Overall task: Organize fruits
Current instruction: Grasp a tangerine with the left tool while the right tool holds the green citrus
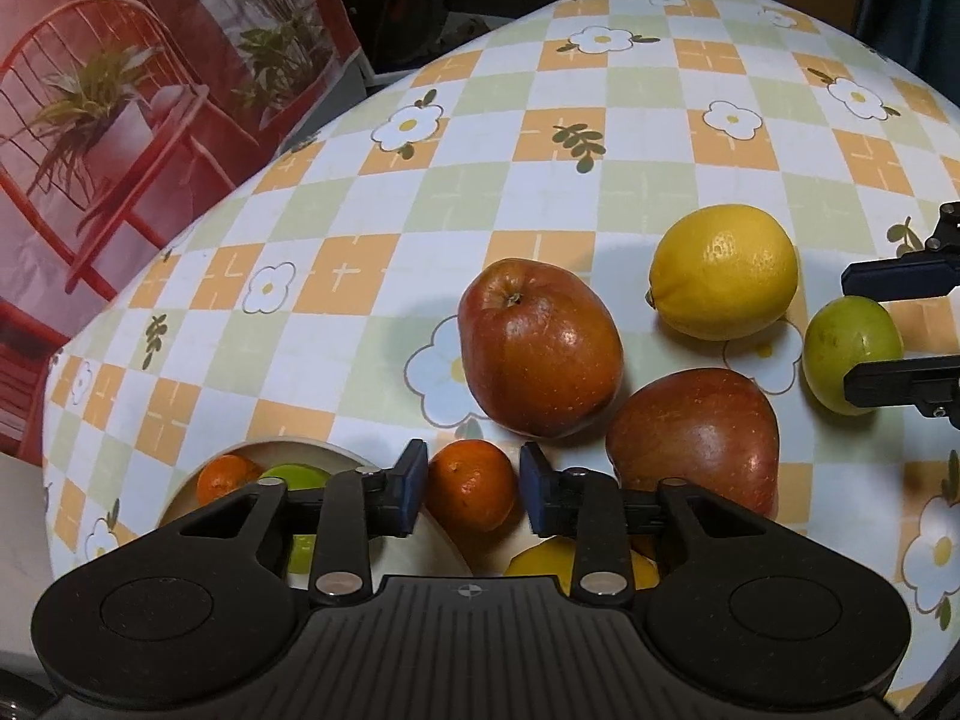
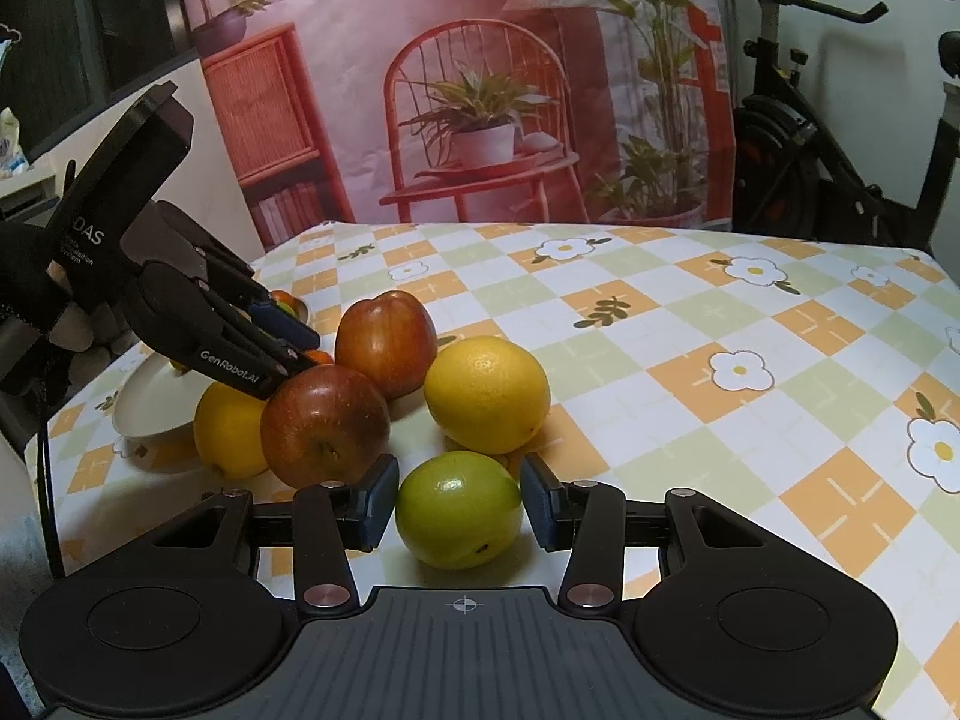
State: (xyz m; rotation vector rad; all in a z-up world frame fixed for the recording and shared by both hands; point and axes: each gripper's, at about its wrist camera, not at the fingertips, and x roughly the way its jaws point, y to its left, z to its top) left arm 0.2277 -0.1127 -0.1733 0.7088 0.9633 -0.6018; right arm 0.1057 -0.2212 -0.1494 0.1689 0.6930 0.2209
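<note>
In the left wrist view my left gripper (image 1: pixel 473 495) is open around a small orange tangerine (image 1: pixel 471 485); small gaps show on both sides. Two red apples (image 1: pixel 540 348) (image 1: pixel 696 438) and a lemon (image 1: pixel 723 271) lie beyond it. A second lemon (image 1: pixel 558 561) lies under the fingers. A cream bowl (image 1: pixel 288 450) at the left holds a tangerine (image 1: pixel 225 477) and a green fruit (image 1: pixel 294 474). In the right wrist view my right gripper (image 2: pixel 459 504) is open around a green lime (image 2: pixel 459 513), not pressing it. The lime also shows in the left wrist view (image 1: pixel 849 354).
The fruits sit on a checked flower tablecloth (image 2: pixel 690 360). The table's left edge is close to the bowl (image 2: pixel 150 402). A printed red backdrop (image 2: pixel 480 90) hangs behind the table, and an exercise bike (image 2: pixel 810 138) stands at the right.
</note>
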